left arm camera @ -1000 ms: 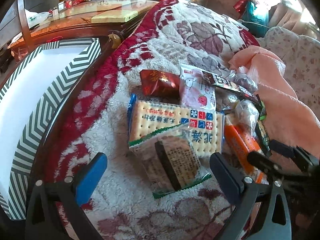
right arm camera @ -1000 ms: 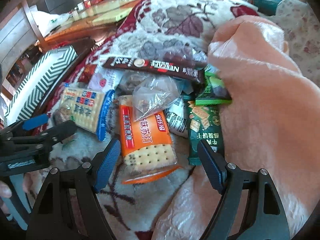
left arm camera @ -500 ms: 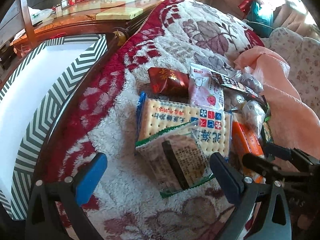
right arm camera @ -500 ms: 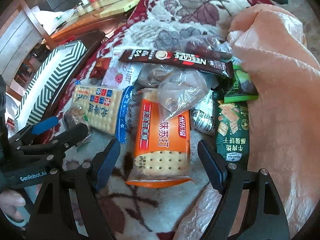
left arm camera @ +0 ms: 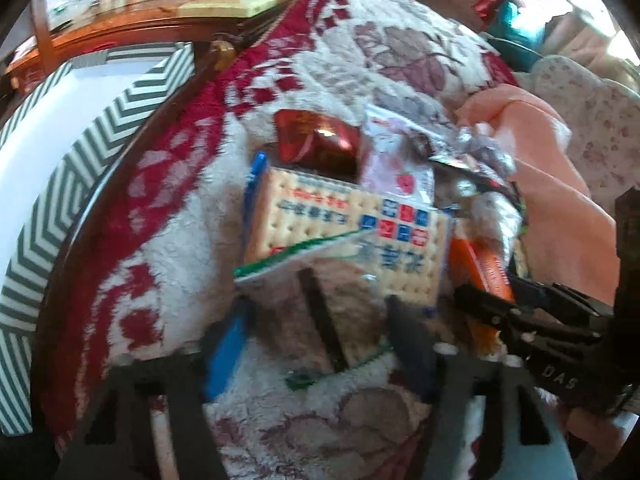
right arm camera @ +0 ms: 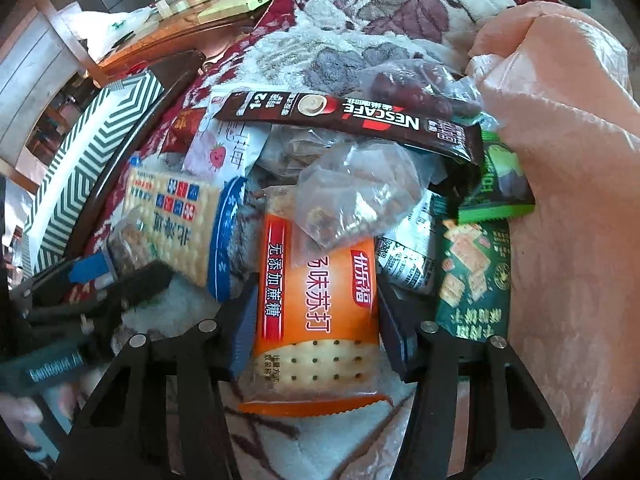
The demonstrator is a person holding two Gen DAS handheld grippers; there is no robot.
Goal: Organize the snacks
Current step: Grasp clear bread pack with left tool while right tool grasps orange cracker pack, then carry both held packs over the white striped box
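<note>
The orange pack (right arm camera: 316,312) of soda crackers lies at lower centre of the right wrist view, on the fleece blanket (right arm camera: 400,20), its long axis running straight away from the camera along the fingers. The right hand-held gripper (right arm camera: 314,320) straddles it: the jaws have just been closing, and the blue pads now sit against both long edges, so it looks gripped across its short width, though how firmly I cannot tell. A clear bag (right arm camera: 352,196) rests on the pack's far end, likely to slide off when the pack lifts.

In the left wrist view, which is blurred, the clear-wrapped sandwich biscuit (left arm camera: 320,312) with green edging lies at lower centre, its long axis tilted toward lower right, resting partly on the blue cracker pack (left arm camera: 348,228). The left hand-held gripper (left arm camera: 320,336) has the biscuit between its jaws, which have just been closing; the pads appear at its sides, but the blur hides whether they press on it.

Each hand is nearest its own packet, so both lifts can go at once. Further out, a coffee stick (right arm camera: 352,120) crosses the pile's top, green packs (right arm camera: 476,272) lie at right beside the peach cloth (right arm camera: 560,160), and a striped box (left arm camera: 60,168) stands at left, the probable destination.
</note>
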